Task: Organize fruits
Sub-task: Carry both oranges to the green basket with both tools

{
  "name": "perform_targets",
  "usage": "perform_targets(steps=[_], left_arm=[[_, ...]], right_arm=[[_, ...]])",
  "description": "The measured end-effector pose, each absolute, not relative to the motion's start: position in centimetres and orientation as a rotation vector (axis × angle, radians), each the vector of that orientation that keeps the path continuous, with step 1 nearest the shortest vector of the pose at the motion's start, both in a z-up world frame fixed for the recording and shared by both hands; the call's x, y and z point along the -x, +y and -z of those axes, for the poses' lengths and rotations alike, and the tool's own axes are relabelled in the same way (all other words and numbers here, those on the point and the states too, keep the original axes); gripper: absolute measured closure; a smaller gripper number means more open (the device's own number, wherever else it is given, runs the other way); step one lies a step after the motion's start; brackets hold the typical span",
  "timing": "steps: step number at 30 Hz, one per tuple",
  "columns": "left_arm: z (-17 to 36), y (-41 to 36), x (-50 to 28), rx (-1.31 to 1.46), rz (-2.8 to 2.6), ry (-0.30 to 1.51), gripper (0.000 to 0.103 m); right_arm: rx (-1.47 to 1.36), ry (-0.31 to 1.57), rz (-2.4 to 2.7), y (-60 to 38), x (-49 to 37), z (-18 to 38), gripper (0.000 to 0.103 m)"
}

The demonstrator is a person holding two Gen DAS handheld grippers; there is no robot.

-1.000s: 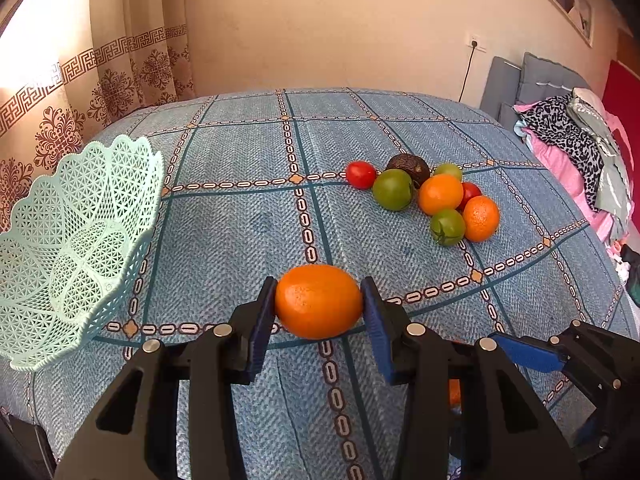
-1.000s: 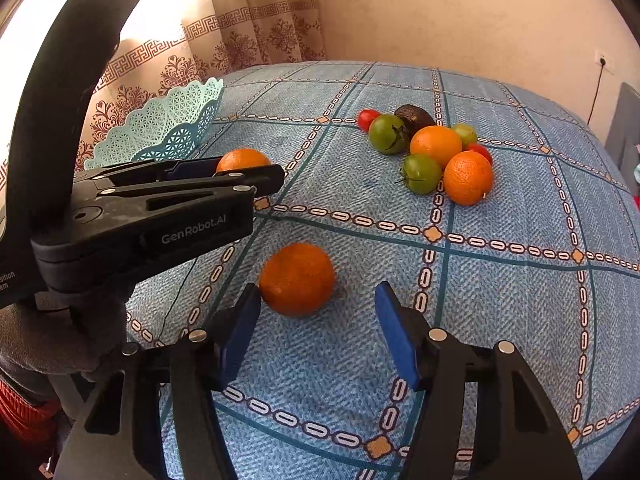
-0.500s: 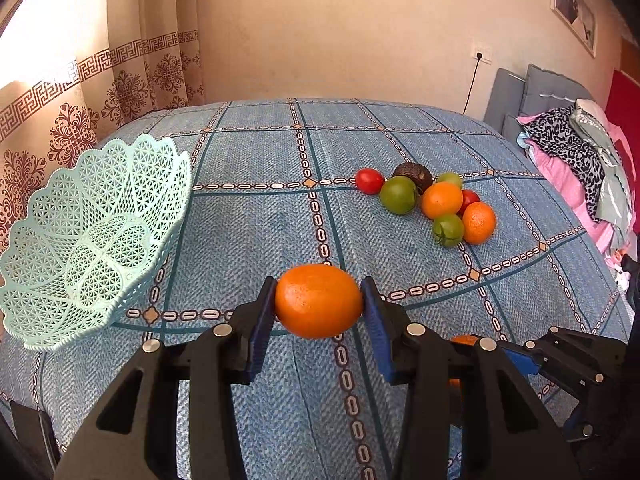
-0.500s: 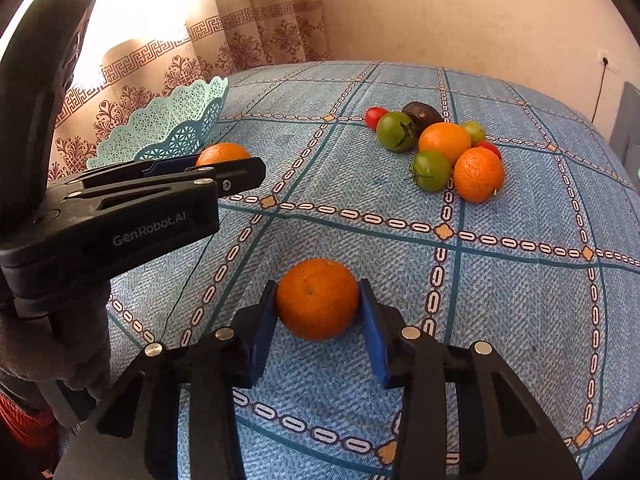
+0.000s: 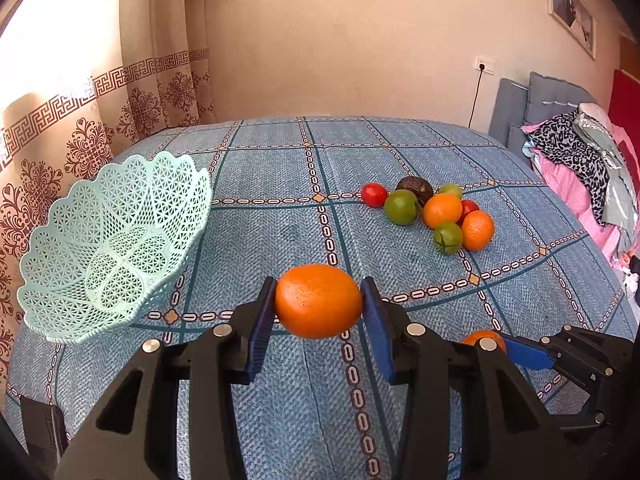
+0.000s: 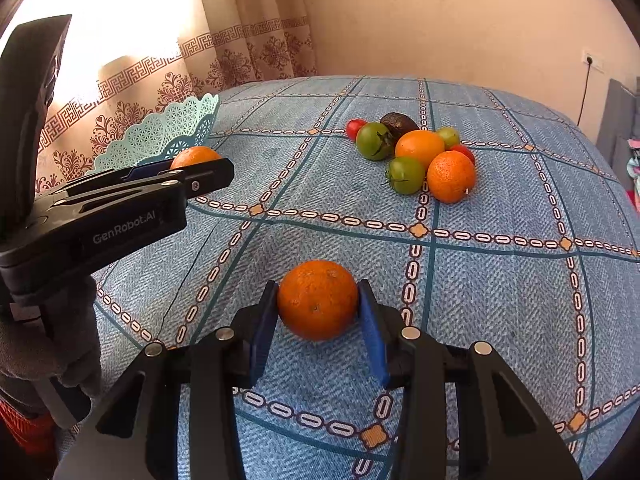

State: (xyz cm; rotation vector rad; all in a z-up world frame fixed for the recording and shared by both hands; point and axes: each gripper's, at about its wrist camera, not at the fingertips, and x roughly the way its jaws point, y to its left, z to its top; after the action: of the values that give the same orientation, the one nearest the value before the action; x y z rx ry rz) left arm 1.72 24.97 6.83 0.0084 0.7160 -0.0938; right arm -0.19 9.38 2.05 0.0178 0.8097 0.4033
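Observation:
My left gripper (image 5: 319, 302) is shut on a smooth orange (image 5: 319, 301), held above the blue patterned cloth. To its left stands a mint lattice basket (image 5: 112, 248), tilted toward me and holding nothing. My right gripper (image 6: 318, 302) is shut on a second, rougher orange (image 6: 317, 300) just above the cloth. In the right wrist view the left gripper (image 6: 188, 168) with its orange (image 6: 195, 157) sits at the left, in front of the basket (image 6: 160, 136). A cluster of fruit (image 5: 436, 214) lies farther back: oranges, green and red tomatoes, a dark avocado (image 6: 399, 122).
The blue checked cloth (image 5: 280, 184) covers a rounded surface that drops off at its edges. A patterned curtain (image 5: 80, 136) hangs at the left. A pile of clothes (image 5: 580, 168) and grey cushions lie at the right. A gloved hand (image 6: 44, 344) holds the left gripper.
My right gripper has shut on the rough orange and raised it slightly. My left gripper has carried its orange back and up, so the basket now shows more fully.

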Motion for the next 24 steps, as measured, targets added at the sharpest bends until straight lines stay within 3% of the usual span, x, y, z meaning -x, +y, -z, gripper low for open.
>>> perform_targets(steps=[15,24], left_arm=[[-9.1,28.7,-1.6,0.055,0.016,0.658,0.059],[-11.0,31.7,-1.3,0.061,-0.078,0.598,0.059]], right_arm=[[-0.045,0.788,-0.386,8.8,0.3,-2.8,0.063],[-0.066,0.732,-0.371,8.5,0.1,-6.0,0.063]])
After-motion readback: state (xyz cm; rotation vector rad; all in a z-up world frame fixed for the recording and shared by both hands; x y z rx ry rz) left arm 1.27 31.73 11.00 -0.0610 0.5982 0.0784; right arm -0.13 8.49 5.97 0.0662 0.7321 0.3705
